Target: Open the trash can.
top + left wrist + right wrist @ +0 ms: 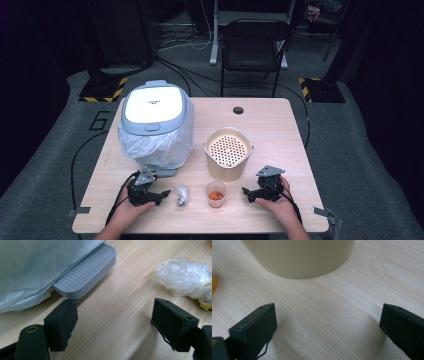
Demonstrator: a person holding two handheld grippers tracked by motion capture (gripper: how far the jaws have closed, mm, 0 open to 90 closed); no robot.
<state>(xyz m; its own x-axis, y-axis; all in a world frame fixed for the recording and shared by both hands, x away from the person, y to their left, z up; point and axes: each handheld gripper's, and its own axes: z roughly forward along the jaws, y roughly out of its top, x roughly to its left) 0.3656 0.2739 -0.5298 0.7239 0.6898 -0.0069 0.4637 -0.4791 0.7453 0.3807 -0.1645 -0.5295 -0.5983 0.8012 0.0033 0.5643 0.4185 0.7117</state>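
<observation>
Plastic cup (216, 193) with orange bits in it stands at the near edge of the table (280, 130), between my two grippers, and I take it as the thing to pick up. My left gripper (161, 194) rests low on the wood with its jaws spread and nothing between them; a crumpled plastic wad (183, 276) lies just ahead of it, between it and the cup. My right gripper (246, 191) rests low too, jaws wide and empty, aimed toward the cup with the cream perforated bucket (228, 152) just beyond. To do this well, I judge I should bring the right jaws level around the cup's middle, close gently so the thin wall does not buckle, and keep it upright. Farther back, the bagged pedal bin (155, 122) waits, its grey pedal (86, 270) facing my left gripper.
</observation>
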